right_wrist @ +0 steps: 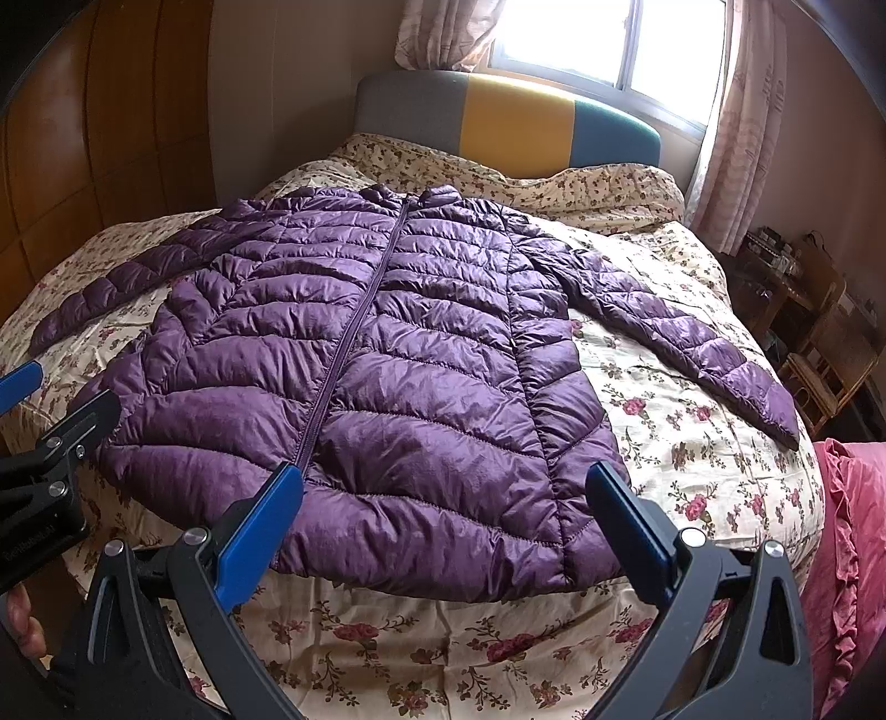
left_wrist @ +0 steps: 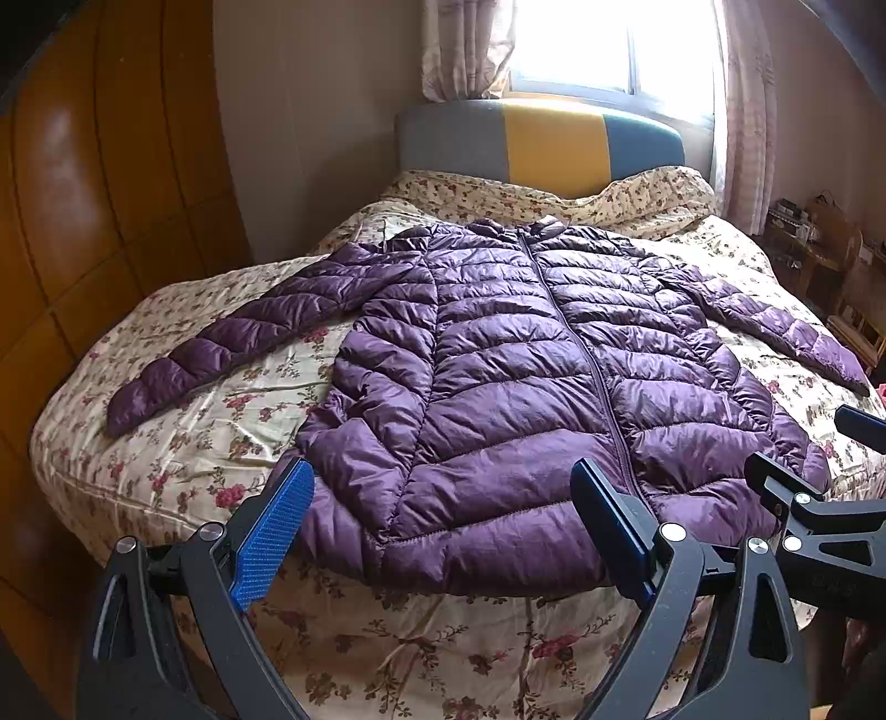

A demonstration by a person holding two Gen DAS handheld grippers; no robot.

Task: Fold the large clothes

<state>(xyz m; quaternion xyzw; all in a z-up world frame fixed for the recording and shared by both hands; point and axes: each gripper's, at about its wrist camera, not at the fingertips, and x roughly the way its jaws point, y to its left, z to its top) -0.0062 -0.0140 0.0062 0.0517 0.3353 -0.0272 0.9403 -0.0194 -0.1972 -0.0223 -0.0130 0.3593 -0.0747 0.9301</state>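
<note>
Ahead, jacket (left_wrist: 498,354) lies flat beyond both grippers' spread fingers (left_wrist: 271,526).

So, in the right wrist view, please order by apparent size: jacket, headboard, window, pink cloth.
1. jacket
2. headboard
3. window and pink cloth: look alike, and both are cut off by the frame, so unranked.

Home bedroom: bed (left_wrist: 166,443), headboard (left_wrist: 554,144), curtained window (right_wrist: 609,39).
</note>
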